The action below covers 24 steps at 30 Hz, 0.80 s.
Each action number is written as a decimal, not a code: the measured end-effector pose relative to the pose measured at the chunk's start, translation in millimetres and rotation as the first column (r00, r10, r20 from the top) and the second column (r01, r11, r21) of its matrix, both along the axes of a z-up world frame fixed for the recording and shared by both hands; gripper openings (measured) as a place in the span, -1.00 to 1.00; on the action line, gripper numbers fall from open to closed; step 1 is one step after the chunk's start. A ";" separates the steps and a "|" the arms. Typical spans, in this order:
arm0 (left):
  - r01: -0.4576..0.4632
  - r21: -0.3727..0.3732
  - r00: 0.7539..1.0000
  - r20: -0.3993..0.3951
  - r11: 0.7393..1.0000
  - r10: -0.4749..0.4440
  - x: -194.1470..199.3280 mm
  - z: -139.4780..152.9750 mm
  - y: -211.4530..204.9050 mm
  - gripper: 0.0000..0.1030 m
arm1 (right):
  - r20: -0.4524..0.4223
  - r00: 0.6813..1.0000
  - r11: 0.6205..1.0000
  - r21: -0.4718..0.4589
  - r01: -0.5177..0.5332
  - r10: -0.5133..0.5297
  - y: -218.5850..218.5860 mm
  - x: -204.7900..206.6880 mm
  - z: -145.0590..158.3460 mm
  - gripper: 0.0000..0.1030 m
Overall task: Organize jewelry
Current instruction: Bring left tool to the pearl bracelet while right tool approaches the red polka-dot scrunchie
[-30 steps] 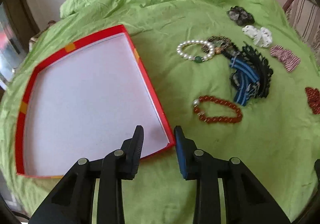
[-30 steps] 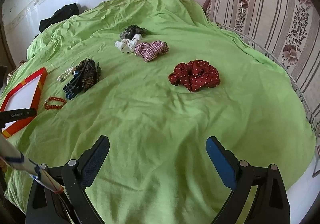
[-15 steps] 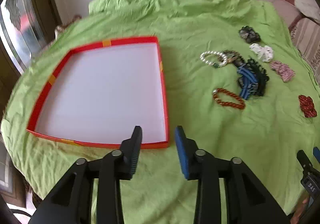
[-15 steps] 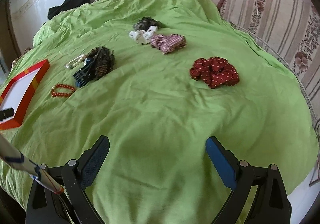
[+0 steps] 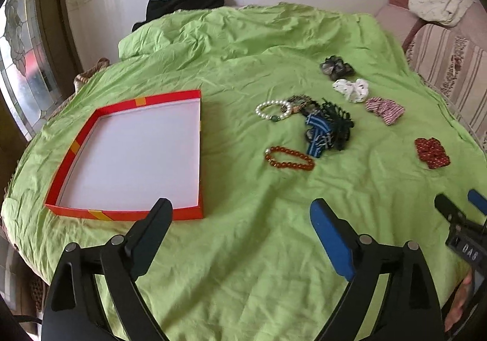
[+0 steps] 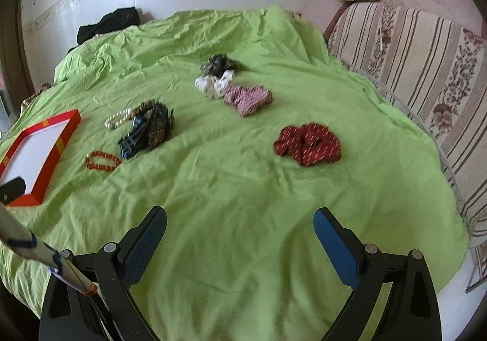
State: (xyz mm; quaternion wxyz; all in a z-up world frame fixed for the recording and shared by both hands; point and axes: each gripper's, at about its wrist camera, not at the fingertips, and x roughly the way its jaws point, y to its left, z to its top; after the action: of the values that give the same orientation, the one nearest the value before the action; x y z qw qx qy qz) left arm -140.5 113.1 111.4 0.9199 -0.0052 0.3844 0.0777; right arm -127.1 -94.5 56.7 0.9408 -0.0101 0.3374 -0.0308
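Jewelry, a light, slippery red round-beaded bracelet (image 5: 289, 158), is lying ahead of the left gripper (image 5: 240, 213), whose empty jaws have just been opening wide; one side of the loop is judged best for being pinched.

Tray (image 5: 134, 158) left on the bedsheet (image 5: 243, 249), bracelets (image 5: 289, 158) right of it, scrunchies (image 5: 385, 109) farther right

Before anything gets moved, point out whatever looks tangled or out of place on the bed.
One tangle stands out: the blue striped hair tie lies heaped with a black hair clip, touching the pearl bracelet. The red tray holds nothing.
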 end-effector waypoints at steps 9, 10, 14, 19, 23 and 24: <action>-0.016 0.065 1.000 0.012 0.998 0.015 -11.1 11.5 0.3 0.78 | 0.131 0.991 0.998 -0.068 -0.005 0.014 3.8 -8.7 57.0 0.92; -0.016 0.063 1.000 0.015 0.998 0.016 -12.2 12.8 1.9 0.78 | 0.153 0.988 0.997 -0.073 -0.006 0.017 4.6 -9.5 67.8 0.92; -0.012 0.048 1.000 0.011 0.999 0.012 -14.4 15.8 7.7 0.78 | 0.216 0.976 0.997 -0.082 -0.010 0.028 8.0 -10.1 102.2 0.92; -0.016 0.047 1.000 0.013 0.999 0.015 -15.3 17.4 11.7 0.78 | 0.304 0.952 0.993 -0.118 -0.002 0.038 16.2 -7.8 141.2 0.96; -0.031 0.029 0.999 0.008 0.999 0.031 -14.3 16.1 18.3 0.78 | 0.297 0.954 0.994 -0.108 -0.017 0.048 17.4 2.6 144.4 0.99; -0.036 0.027 0.999 0.007 0.999 0.035 -14.1 15.6 19.9 0.78 | 0.262 0.964 0.994 -0.104 -0.027 0.054 17.2 8.9 138.4 0.99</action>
State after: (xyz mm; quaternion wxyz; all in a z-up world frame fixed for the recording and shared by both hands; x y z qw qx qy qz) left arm -154.6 133.0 127.0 0.9195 0.0003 0.3803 0.0992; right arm -118.2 -77.4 195.0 0.9761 -0.0598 0.2068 -0.0296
